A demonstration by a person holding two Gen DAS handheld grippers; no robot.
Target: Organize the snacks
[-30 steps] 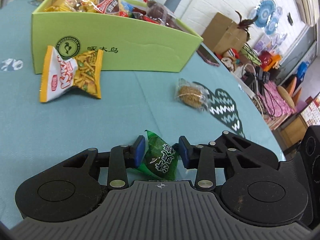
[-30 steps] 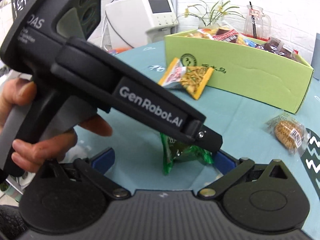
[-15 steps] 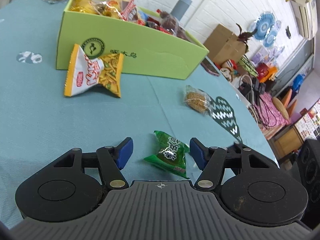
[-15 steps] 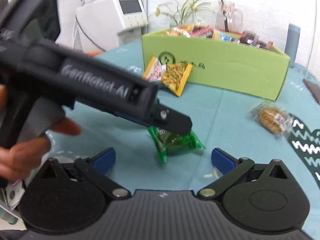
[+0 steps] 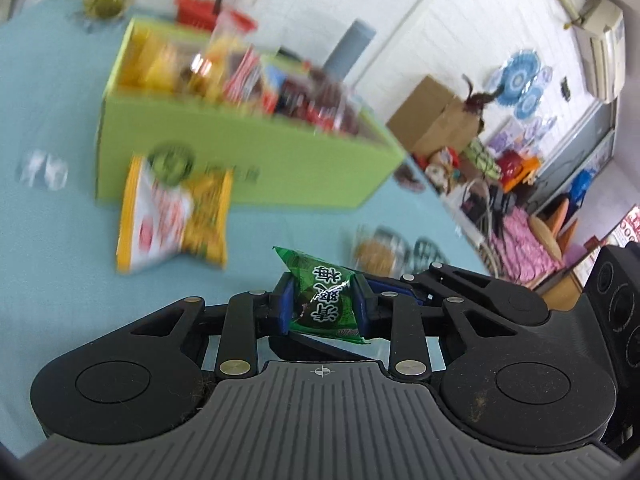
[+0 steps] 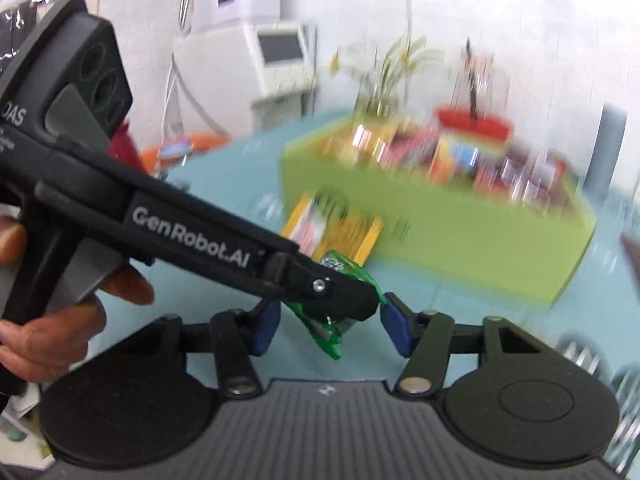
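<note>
Left hand-held gripper [image 5: 322, 308]: pinching the green packet [image 5: 326, 302], lifted off the tabletop [image 5: 60, 272]
Right hand-held gripper [image 6: 326, 326]: spread, holding nothing
Done: green box [image 5: 280, 160] already filled with many snacks
Left: 2 packets on the tabletop, yellow packet [image 5: 176, 220] and clear-wrapped biscuit [image 5: 374, 250]

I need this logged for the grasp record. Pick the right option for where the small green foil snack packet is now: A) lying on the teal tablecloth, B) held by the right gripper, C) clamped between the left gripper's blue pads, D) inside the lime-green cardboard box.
C: the small green foil snack packet sits pinched in the left gripper, while the right gripper stands open.
</note>
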